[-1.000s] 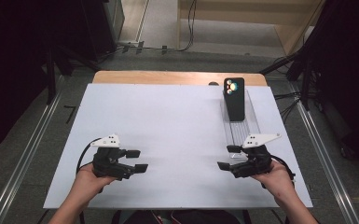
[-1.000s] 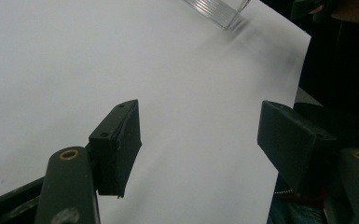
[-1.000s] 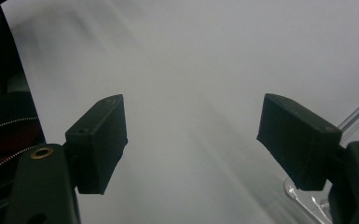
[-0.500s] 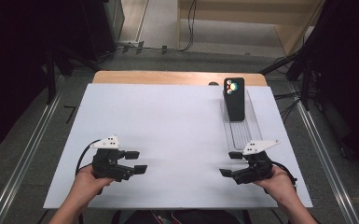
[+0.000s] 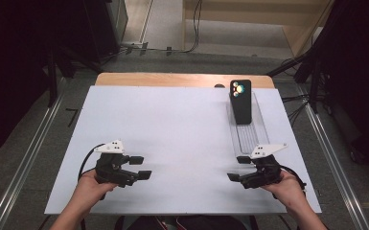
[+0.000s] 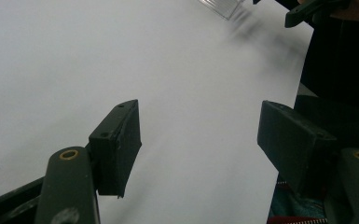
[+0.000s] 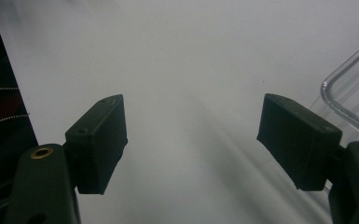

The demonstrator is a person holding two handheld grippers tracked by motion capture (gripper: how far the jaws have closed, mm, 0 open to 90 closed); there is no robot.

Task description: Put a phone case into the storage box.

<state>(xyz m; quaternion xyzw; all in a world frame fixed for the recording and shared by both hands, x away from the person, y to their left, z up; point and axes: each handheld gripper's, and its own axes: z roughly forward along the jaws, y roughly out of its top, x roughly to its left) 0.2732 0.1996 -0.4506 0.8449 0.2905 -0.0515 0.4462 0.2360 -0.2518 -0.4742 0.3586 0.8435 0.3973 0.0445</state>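
Note:
A black phone (image 5: 242, 101) with a coloured camera cluster leans upright in a clear plastic tray (image 5: 248, 135) at the right of the white table top (image 5: 172, 129). My left gripper (image 5: 140, 167) is held low over the front left of the table, open, with nothing between its jaws (image 6: 198, 140). My right gripper (image 5: 238, 168) hovers at the front right, just in front of the tray's near end, also open and empty (image 7: 191, 135). A corner of the clear tray (image 7: 349, 95) appears at the right edge of the right gripper view.
A wooden strip (image 5: 182, 79) runs along the table's far edge. Metal rails (image 5: 28, 158) flank both sides, with cables on the floor beyond. The other hand's gripper (image 6: 312, 11) appears at the top right of the left gripper view.
My right gripper has drawn back toward the front edge, away from the tray's near end. The left gripper has barely shifted.

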